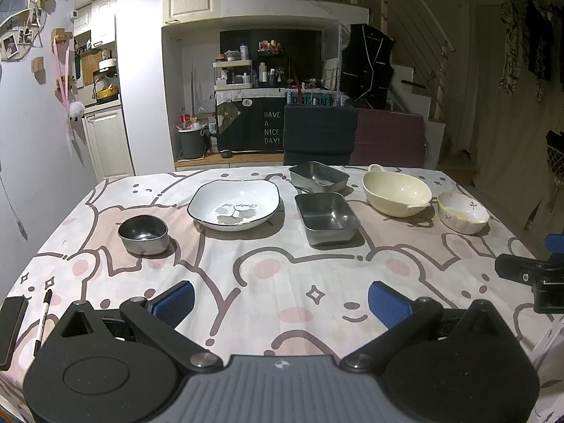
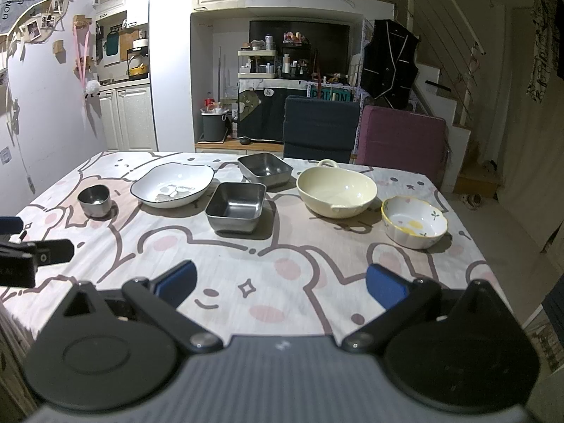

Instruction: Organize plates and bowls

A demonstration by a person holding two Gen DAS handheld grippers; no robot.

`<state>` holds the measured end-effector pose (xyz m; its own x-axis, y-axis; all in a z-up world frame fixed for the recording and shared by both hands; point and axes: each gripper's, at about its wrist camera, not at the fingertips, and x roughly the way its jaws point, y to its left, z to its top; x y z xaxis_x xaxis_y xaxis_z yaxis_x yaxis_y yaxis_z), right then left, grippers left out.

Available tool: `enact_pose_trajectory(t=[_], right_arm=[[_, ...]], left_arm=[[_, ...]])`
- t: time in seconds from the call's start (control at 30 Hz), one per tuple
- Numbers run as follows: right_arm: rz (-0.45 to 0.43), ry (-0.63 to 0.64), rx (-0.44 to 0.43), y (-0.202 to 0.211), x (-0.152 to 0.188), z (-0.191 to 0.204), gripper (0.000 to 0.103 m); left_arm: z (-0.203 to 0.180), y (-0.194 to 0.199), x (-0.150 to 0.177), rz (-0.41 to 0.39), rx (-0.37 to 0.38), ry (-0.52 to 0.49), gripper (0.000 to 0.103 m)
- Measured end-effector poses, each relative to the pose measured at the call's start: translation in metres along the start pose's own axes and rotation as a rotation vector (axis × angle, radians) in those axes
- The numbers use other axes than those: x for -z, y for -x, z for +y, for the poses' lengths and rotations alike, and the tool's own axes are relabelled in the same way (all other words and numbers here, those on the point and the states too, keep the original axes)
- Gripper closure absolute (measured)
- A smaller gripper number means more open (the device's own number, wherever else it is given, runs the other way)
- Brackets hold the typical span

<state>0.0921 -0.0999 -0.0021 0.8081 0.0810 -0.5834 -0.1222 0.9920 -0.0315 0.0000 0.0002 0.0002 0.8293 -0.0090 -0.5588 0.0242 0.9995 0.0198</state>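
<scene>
Several dishes stand in a row across the cloth-covered table (image 1: 282, 275). From left: a small steel bowl (image 1: 143, 234) (image 2: 94, 200), a white square plate with a black rim (image 1: 234, 204) (image 2: 172, 185), two square steel trays, one near (image 1: 327, 218) (image 2: 236, 207) and one farther (image 1: 319, 176) (image 2: 265, 170), a cream bowl with handles (image 1: 396, 194) (image 2: 336, 192), and a small floral bowl (image 1: 462, 212) (image 2: 414, 222). My left gripper (image 1: 281, 305) is open over the near cloth, nothing between its blue pads. My right gripper (image 2: 281, 287) is open too, short of the dishes.
A phone (image 1: 12, 331) and a pen (image 1: 43, 320) lie at the table's near left corner. Two chairs, dark blue (image 1: 319, 134) and purple (image 1: 389, 137), stand behind the far edge. The other gripper shows at the right edge (image 1: 532, 275) and left edge (image 2: 31, 261).
</scene>
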Motion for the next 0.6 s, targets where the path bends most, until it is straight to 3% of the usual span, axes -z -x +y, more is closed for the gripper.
enact_pose_trajectory(t=[0.6], right_arm=[[0.001, 0.000, -0.001, 0.0001, 0.0003, 0.0008, 0.000]], left_arm=[[0.0002, 0.0000, -0.0001, 0.000, 0.003, 0.003, 0.000]])
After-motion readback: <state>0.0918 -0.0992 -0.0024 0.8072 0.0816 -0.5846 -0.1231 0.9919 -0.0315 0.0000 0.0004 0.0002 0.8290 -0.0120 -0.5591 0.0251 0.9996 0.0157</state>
